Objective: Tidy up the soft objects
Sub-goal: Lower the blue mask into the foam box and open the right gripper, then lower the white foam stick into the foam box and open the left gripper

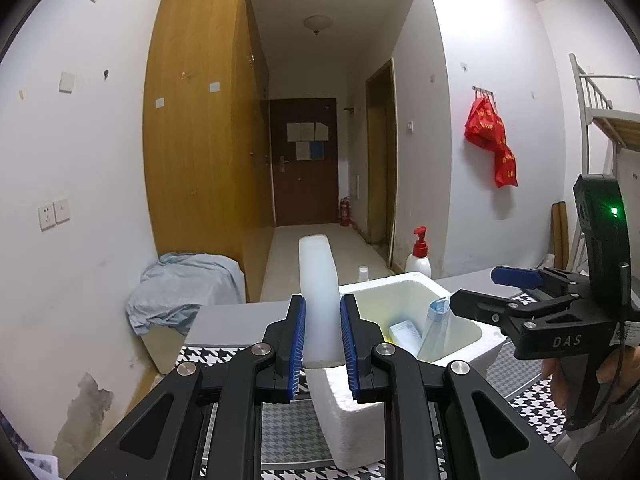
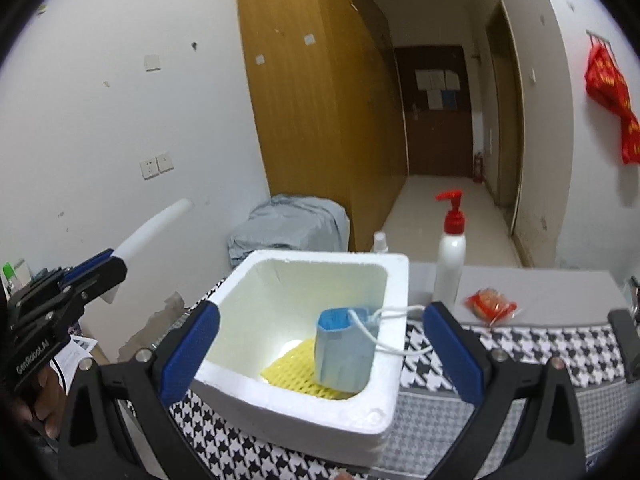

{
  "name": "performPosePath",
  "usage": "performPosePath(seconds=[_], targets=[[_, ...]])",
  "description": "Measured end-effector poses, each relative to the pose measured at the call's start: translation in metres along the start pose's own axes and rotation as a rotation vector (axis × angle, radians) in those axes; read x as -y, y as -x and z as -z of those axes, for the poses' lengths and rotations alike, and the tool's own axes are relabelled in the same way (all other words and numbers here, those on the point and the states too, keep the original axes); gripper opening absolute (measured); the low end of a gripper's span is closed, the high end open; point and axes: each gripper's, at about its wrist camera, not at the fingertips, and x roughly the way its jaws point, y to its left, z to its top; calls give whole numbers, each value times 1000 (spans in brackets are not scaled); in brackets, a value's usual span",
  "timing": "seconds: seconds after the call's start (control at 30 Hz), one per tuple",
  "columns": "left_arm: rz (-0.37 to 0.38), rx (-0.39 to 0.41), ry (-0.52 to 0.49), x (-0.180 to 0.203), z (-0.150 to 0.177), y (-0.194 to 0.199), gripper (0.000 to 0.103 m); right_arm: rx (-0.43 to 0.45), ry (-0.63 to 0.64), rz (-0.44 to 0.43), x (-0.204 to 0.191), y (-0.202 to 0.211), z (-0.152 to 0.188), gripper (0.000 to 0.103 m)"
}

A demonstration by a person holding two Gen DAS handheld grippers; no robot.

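My left gripper (image 1: pixel 323 312) is shut on a long white foam strip (image 1: pixel 318 280) that sticks up and away from its blue pads, to the left of the white foam box (image 1: pixel 416 278). In the right wrist view the same left gripper (image 2: pixel 108 264) holds the white foam strip (image 2: pixel 156 224) out at the left. My right gripper (image 2: pixel 322 332) stands wide open just above the foam box (image 2: pixel 320 258), with nothing pressed between its fingers. Inside the box a blue face mask (image 2: pixel 344 348) leans on a yellow foam net (image 2: pixel 292 368). The mask's white ear loop hangs over the rim.
A white pump bottle with a red top (image 2: pixel 450 256) and a small clear bottle (image 2: pixel 380 242) stand behind the box. A red snack packet (image 2: pixel 490 304) lies at the right on the grey table. A houndstooth cloth (image 2: pixel 520 352) is under the box. A grey-blue cloth heap (image 2: pixel 288 224) sits by the wardrobe.
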Motion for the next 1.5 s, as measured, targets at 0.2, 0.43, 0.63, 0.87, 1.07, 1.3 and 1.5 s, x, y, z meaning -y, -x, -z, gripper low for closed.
performPosePath(seconds=[0.2, 0.43, 0.63, 0.87, 1.07, 1.3, 1.5], targets=[[5, 5, -7, 3, 0, 0, 19, -15, 29, -31, -2, 1, 3, 103], [9, -6, -14, 4, 0, -5, 19, 71, -19, -19, 11, 16, -2, 103], [34, -18, -24, 14, -2, -14, 19, 84, -21, 11, 23, 29, 0, 103], [79, -35, -41, 26, -1, -25, 19, 89, -31, 64, 40, 46, 6, 103], [121, -49, -57, 42, 0, -33, 20, 87, -40, 99, 50, 58, 12, 103], [140, -74, -61, 52, -1, -45, 20, 80, -34, 131, 56, 66, 18, 103], [144, -97, -70, 58, -1, -56, 20, 65, -30, 141, 61, 67, 24, 103]])
